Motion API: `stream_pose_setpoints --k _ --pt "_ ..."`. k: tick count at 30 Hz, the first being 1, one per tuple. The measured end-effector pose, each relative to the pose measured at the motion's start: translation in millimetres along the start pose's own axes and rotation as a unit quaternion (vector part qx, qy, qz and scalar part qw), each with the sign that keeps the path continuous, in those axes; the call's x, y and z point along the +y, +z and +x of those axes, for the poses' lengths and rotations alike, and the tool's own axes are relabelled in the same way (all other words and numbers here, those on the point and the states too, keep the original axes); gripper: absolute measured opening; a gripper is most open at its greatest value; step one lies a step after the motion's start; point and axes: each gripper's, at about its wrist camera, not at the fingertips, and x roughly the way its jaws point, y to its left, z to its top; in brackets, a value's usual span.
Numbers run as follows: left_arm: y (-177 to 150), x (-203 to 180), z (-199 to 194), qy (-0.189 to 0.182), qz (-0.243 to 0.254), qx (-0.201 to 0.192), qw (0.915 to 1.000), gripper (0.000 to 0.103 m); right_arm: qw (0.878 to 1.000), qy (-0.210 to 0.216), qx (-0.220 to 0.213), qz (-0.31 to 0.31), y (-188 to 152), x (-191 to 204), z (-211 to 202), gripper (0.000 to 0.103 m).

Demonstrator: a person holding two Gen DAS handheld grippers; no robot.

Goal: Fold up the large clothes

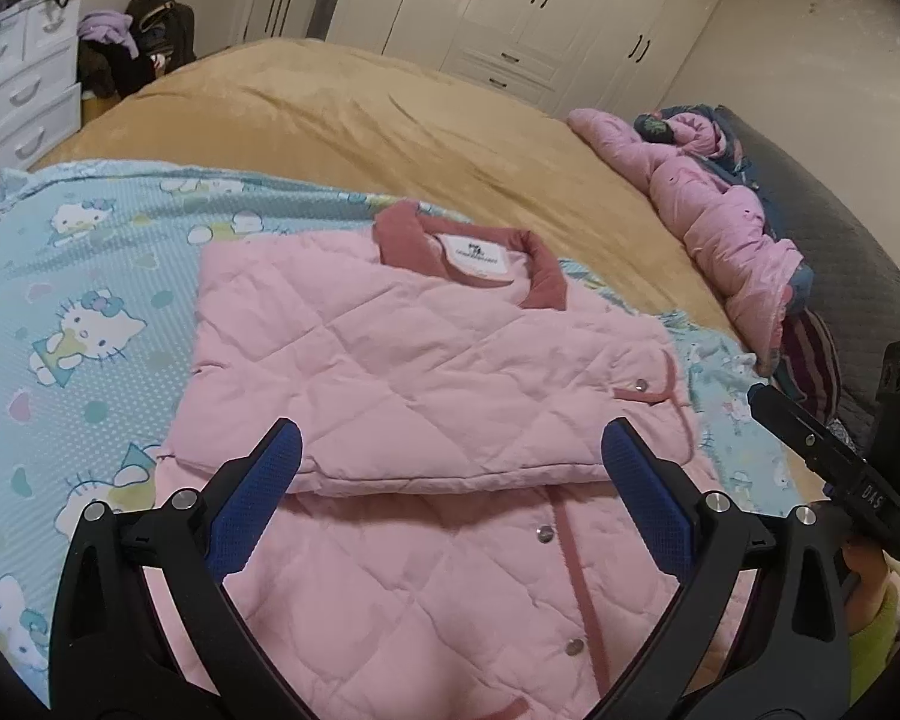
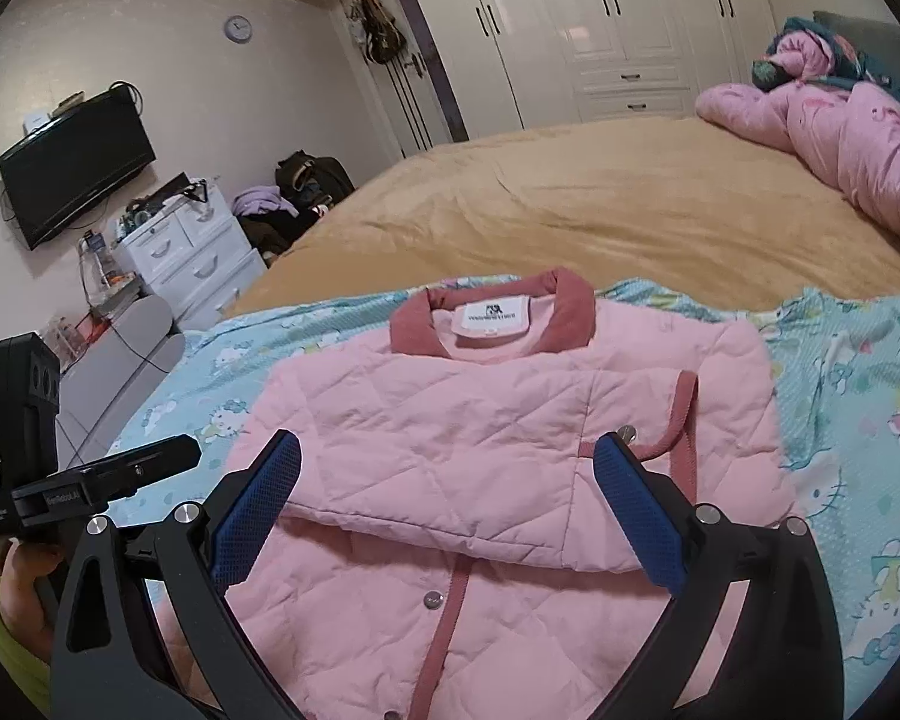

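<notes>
A pink quilted jacket point(image 1: 414, 372) with a dark pink collar point(image 1: 546, 267) lies on a blue cartoon-print sheet point(image 1: 90, 312). Its sleeves are folded across the chest, forming a thick fold edge over the buttoned front. It also shows in the right wrist view point(image 2: 480, 438). My left gripper point(image 1: 450, 450) is open and empty, hovering over the fold edge. My right gripper point(image 2: 447, 468) is open and empty over the same fold. Part of the right gripper's body shows in the left wrist view point(image 1: 834, 456), and the left one's in the right wrist view point(image 2: 90, 486).
The sheet point(image 2: 858, 396) lies on a bed with a tan cover point(image 1: 390, 120). A bunched pink duvet point(image 1: 720, 222) lies at the bed's right side. White drawers point(image 2: 192, 252), a wall TV point(image 2: 72, 162) and white wardrobes point(image 2: 600, 18) stand beyond the bed.
</notes>
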Motion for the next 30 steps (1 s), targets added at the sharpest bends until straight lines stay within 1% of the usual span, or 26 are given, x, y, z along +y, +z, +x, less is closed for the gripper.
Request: stream_pose_setpoints --k 7,12,17,23,30 --pt "-9 -12 -30 0.001 0.018 -0.018 0.9997 0.094 0.999 0.004 -0.026 -0.021 -3 16 -38 0.097" --pt "-19 -17 -47 0.002 0.024 -0.023 0.9994 0.094 0.999 0.012 -0.036 -0.026 -10 24 -57 0.097" --pt "-33 -20 -64 0.005 0.035 -0.027 0.999 0.094 0.998 0.017 -0.037 -0.036 -21 30 -73 0.098" --pt "-49 -14 -82 0.011 0.036 -0.03 0.9988 0.094 0.998 0.01 -0.041 -0.045 -36 33 -92 0.098" --pt "-69 -4 -98 0.019 0.036 -0.028 0.9987 0.094 0.998 0.0 -0.029 -0.051 -58 28 -109 0.098"
